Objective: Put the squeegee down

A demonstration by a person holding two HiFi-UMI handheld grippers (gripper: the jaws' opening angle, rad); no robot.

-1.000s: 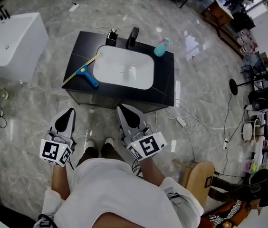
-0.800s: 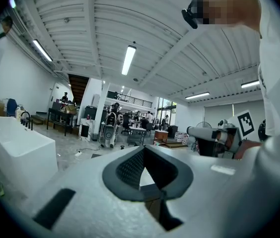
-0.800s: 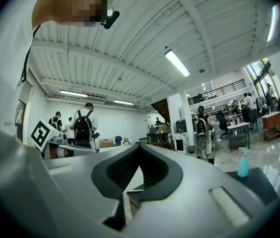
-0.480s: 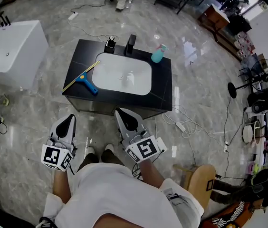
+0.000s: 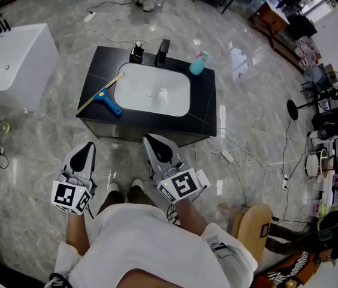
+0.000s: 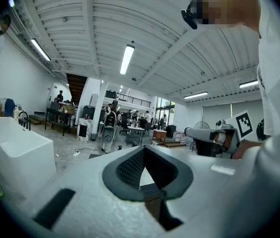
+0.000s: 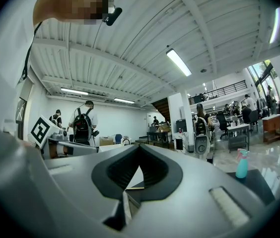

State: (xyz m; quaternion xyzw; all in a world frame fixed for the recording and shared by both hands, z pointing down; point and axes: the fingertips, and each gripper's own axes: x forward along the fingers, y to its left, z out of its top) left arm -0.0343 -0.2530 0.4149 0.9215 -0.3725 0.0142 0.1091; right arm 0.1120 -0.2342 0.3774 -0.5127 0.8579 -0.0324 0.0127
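head view shows the squeegee [image 5: 105,96] lying flat on the black counter [image 5: 205,110] left of the white basin [image 5: 151,92], well apart from the left gripper [image 5: 85,150] and right gripper [image 5: 157,146], both closed and empty, so i judge it best to leave it untouched.

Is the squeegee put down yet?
Done: the squeegee lies on the black counter, beside the sink. In hand: nothing; left tool and right tool are shut and empty, away from the counter. Left: nothing that I can see.
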